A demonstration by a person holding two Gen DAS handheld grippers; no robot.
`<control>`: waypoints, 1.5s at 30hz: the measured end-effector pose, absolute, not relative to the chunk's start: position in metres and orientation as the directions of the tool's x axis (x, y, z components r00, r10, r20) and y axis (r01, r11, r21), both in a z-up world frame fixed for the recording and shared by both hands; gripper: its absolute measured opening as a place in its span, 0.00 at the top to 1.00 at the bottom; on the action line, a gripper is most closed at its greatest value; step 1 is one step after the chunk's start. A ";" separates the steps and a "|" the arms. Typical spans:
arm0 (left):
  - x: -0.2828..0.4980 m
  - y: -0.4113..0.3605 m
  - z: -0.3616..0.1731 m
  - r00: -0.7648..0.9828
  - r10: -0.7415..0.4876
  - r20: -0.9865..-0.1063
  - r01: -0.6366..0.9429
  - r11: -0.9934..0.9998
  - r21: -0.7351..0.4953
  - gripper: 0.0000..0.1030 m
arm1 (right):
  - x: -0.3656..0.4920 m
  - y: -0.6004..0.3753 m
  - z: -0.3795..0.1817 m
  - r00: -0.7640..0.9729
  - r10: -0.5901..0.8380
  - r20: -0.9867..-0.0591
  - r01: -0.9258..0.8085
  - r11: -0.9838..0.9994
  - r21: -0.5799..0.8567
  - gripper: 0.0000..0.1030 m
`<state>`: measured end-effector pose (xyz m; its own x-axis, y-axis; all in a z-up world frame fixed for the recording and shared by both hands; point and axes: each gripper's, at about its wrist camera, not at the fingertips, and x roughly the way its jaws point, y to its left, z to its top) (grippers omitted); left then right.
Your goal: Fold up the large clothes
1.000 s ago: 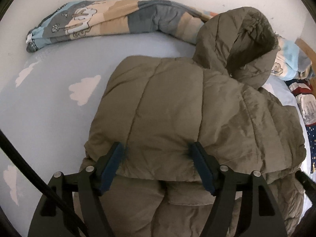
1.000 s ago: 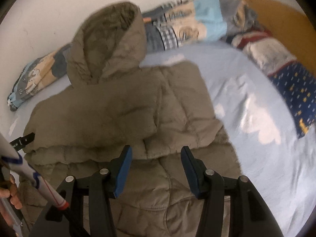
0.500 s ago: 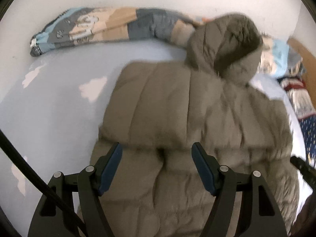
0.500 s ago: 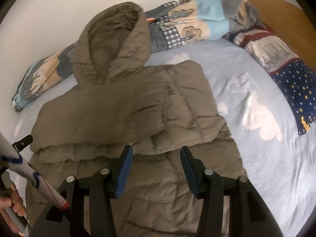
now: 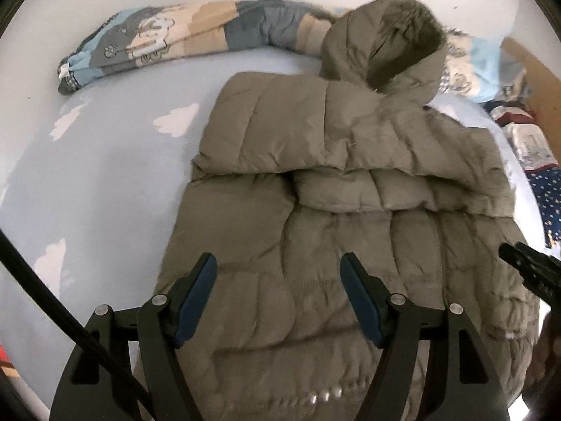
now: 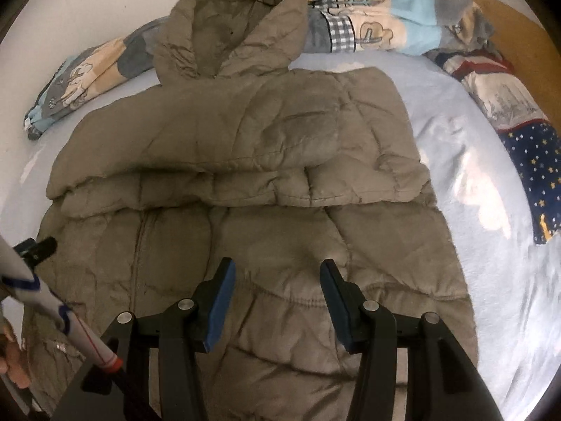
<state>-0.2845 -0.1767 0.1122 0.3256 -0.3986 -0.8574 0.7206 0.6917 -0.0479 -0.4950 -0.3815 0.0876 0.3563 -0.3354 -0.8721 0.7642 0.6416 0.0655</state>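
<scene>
An olive-brown padded hooded jacket [image 5: 350, 210] lies flat on the light blue bed sheet, hood toward the wall; it fills the right wrist view [image 6: 245, 175] too. Both sleeves are folded across its upper body, forming a layered band. My left gripper [image 5: 278, 273] is open and empty, hovering above the jacket's lower left part. My right gripper [image 6: 277, 273] is open and empty above the lower middle of the jacket. The right gripper's tip [image 5: 526, 273] shows at the right edge of the left wrist view.
A rolled patterned blanket [image 5: 168, 45] lies along the wall behind the hood [image 6: 238, 24]. A star-patterned navy cloth [image 6: 536, 172] and other bedding lie at the right by a wooden headboard [image 6: 519, 31]. Bare sheet with cloud prints [image 5: 87, 175] lies left of the jacket.
Both grippers have let go of the folded sleeves and pulled back toward the jacket's hem. The sleeves now rest across the chest and more of the jacket is in view.
</scene>
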 end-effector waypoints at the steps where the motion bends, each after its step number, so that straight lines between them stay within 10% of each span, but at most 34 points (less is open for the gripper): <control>1: -0.287 -0.171 0.113 0.331 -0.393 -0.858 0.719 0.694 -0.040 0.30 | -0.497 -0.380 0.089 0.359 -0.337 -0.870 0.764 0.641 0.067 0.47; 27: -0.310 0.018 0.061 0.160 -0.376 -0.913 0.589 0.778 -0.218 0.24 | -0.760 -0.324 0.060 0.394 -0.225 -0.891 0.868 0.409 0.281 0.32; 30: -0.317 0.019 0.055 0.134 -0.414 -0.900 0.594 0.761 -0.262 0.53 | -0.763 -0.322 0.044 0.441 -0.145 -0.886 0.851 0.380 0.362 0.32; 35: -0.348 0.018 0.069 0.203 -0.416 -0.886 0.651 0.734 -0.195 0.76 | -0.757 -0.317 0.043 0.475 -0.130 -0.870 0.835 0.378 0.400 0.74; 45: -0.385 0.039 0.073 0.231 -0.393 -0.890 0.679 0.720 -0.142 0.79 | -0.767 -0.289 0.066 0.425 -0.209 -0.881 0.853 0.419 0.312 0.81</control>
